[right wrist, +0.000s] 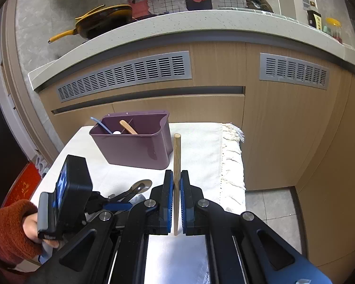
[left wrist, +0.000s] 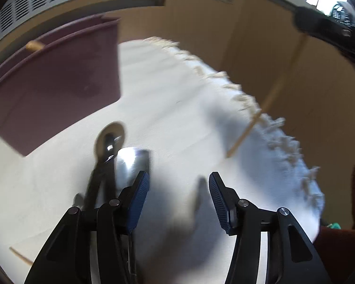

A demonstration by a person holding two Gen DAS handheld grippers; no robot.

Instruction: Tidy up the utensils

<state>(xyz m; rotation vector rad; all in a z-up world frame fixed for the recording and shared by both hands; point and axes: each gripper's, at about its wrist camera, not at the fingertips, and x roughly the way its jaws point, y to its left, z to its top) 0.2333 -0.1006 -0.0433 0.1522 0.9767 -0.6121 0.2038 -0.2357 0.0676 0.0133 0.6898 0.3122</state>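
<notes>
My right gripper (right wrist: pixel 176 174) is shut on a wooden chopstick (right wrist: pixel 177 151) that stands upright between its blue pads. The same chopstick (left wrist: pixel 275 92) appears at the right of the left wrist view. Behind and left of it stands a purple utensil holder (right wrist: pixel 135 149) (left wrist: pixel 54 90) with a blue handle, a wooden handle and a small white item inside. My left gripper (left wrist: pixel 178 177) is open above the white cloth, with nothing between its pads. A metal spoon (right wrist: pixel 142 184) (left wrist: pixel 110 133) and dark-handled utensils lie just left of its left finger; this view is blurred.
A white fringed cloth (right wrist: pixel 201 146) covers the table. Wooden cabinet fronts (right wrist: pixel 284 130) stand close behind, under a counter with a yellow pan (right wrist: pixel 101 21). Tiled floor (right wrist: pixel 269 206) lies to the right. Another chopstick (left wrist: pixel 21 256) lies at the cloth's near left. A red-sleeved hand (right wrist: pixel 28 227) holds the left gripper.
</notes>
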